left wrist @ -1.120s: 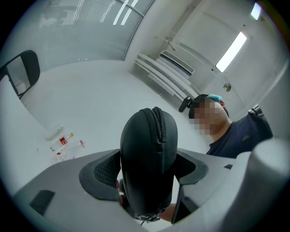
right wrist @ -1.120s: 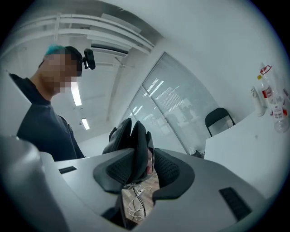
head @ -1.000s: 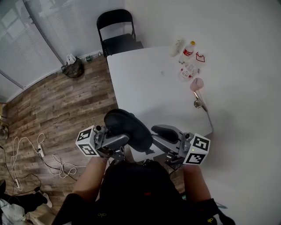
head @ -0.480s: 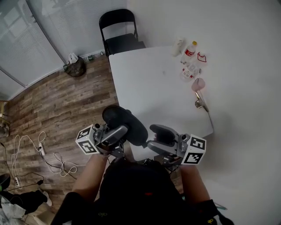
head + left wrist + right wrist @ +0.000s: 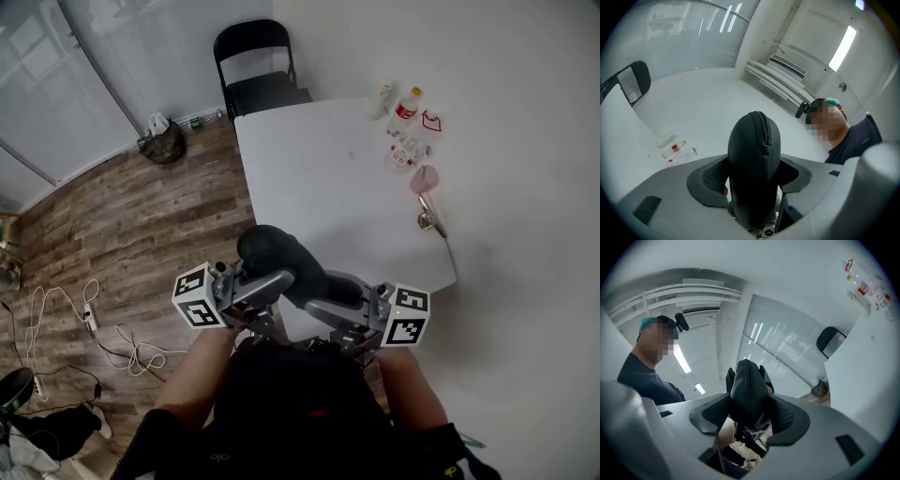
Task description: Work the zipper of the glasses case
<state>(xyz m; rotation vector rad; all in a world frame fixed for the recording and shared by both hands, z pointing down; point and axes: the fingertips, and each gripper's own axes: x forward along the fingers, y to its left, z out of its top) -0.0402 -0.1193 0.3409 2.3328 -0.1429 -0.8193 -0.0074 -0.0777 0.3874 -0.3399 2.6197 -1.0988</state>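
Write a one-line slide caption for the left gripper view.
Black glasses case, zipper toward camera, clamped in the left hand-held gripper.

The glasses case [image 5: 281,258] is matte black with a black zipper [image 5: 765,129]. The table [image 5: 319,178] is plain white, the chair [image 5: 249,45] black, the floor [image 5: 122,225] brown wood planks. Each marker cube [image 5: 199,297] shows black-and-white squares.

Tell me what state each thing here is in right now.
glasses case, held up between both tools.
zipper, closed along the stretch in view.
left tool, clamped on the glasses case.
right tool, jaws just closing slightly, pads on the glasses case's other end.
chair, unfolded, empty.
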